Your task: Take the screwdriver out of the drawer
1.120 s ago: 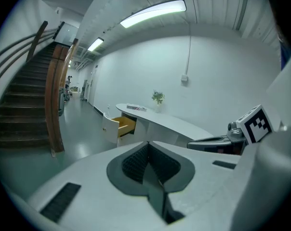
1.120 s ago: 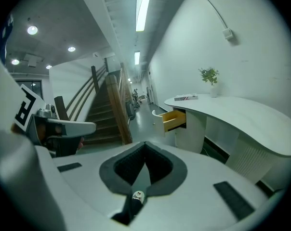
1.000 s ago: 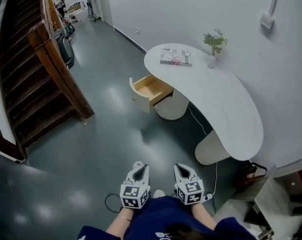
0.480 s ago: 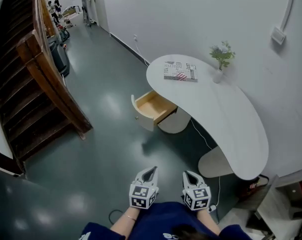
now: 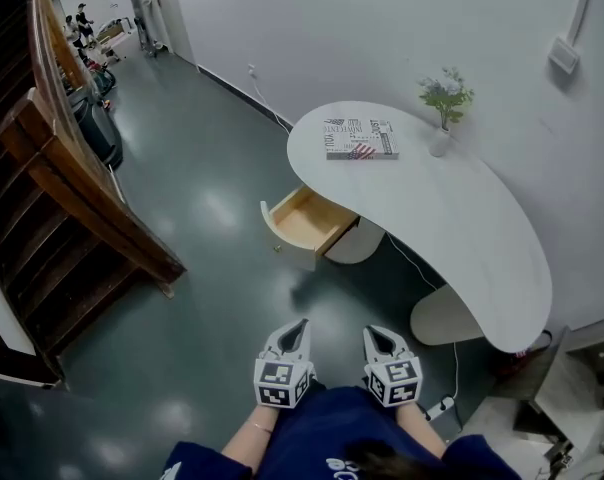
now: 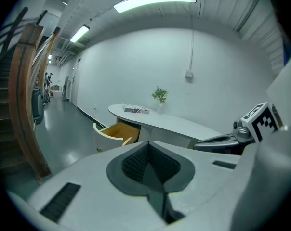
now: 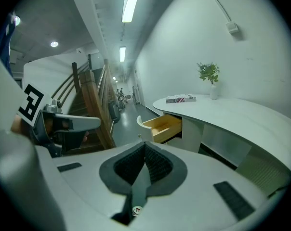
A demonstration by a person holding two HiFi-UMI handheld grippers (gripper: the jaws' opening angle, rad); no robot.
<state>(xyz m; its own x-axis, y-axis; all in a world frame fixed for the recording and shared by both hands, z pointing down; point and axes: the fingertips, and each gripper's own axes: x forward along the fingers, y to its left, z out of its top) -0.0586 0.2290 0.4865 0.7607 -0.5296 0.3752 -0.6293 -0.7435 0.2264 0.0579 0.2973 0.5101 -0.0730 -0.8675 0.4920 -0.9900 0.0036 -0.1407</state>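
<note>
Both grippers are held low before the person, side by side and apart, over the grey floor (image 5: 212, 268).

The left gripper (image 5: 297, 323) has its jaws pressed together, with nothing between the pads. The right gripper (image 5: 375, 333) is clenched in the same way and is also empty (its own view shows the pads meeting along one line).

The drawer (image 5: 307, 223) stands pulled out from under the near end of the white curved desk (image 5: 462, 238), its pale wood inside open to the head view. It is well apart from both grippers.

The screwdriver cannot be made out in any view, as the drawer is too small and far off to tell its contents.

On the desk are a book (image 5: 360, 139), lying flat, and a small plant (image 5: 444, 98) in a white vase, near the wall. Wooden stairs (image 5: 72, 228) rise at the left.
</note>
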